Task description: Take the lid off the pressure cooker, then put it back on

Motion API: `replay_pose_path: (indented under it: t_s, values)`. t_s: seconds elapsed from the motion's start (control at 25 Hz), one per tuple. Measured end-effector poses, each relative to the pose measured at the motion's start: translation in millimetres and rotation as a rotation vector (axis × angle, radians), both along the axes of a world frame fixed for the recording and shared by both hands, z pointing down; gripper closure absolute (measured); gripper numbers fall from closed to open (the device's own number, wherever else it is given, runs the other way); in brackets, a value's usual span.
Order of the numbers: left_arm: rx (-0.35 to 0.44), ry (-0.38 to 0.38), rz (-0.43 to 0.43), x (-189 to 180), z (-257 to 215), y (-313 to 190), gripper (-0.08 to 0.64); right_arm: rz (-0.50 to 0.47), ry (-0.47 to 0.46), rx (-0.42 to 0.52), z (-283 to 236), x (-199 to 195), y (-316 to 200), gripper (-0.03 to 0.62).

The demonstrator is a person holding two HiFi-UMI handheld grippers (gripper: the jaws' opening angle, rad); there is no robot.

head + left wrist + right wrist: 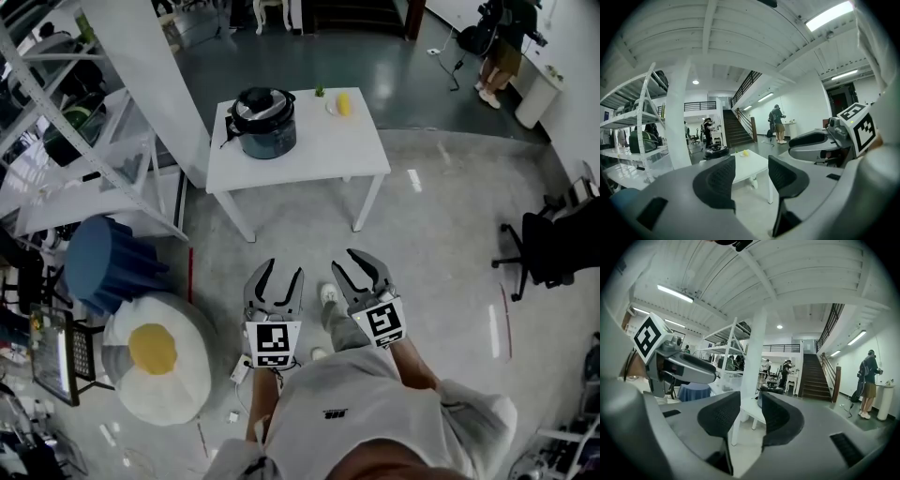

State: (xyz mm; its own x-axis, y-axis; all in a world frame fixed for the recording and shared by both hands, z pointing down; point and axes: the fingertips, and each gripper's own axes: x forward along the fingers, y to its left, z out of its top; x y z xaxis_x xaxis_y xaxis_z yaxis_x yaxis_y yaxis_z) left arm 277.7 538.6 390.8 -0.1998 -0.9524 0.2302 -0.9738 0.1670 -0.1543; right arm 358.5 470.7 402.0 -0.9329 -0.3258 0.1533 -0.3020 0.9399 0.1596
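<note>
Currently the pressure cooker [266,129] is seen on the table [323,150], lid [277,107] on, well apart from the grippers. Jaws of left gripper [283,272] and right gripper [344,260] are slightly apart, nothing between. Lid is judged heavy, stiff, prob. slippery; its black top handle [256,98] should be gripped.

Ceiling strip lights [828,15] give bright, even light; gripper views warp at edges.

The pressure cooker [265,122] looks dark glossy metal, the table [319,152] smooth matt white, the floor [441,234] polished grey.
</note>
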Motion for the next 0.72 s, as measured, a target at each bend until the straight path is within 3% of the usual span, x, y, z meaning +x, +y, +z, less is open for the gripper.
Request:
replay_pose_path:
  t_s: [0.56,0.72]
  values:
    - [0.002,0.012,-0.044,-102.4,-3.0,-143.4,0.341,-0.049,0.021,-0.041,-4.1,-109.7,-143.4,0.451]
    - [-0.002,0.014,-0.066,-130.0,-6.7,-184.3,0.341,-0.086,0.003,-0.011,-7.5,-140.1,-187.5,0.451]
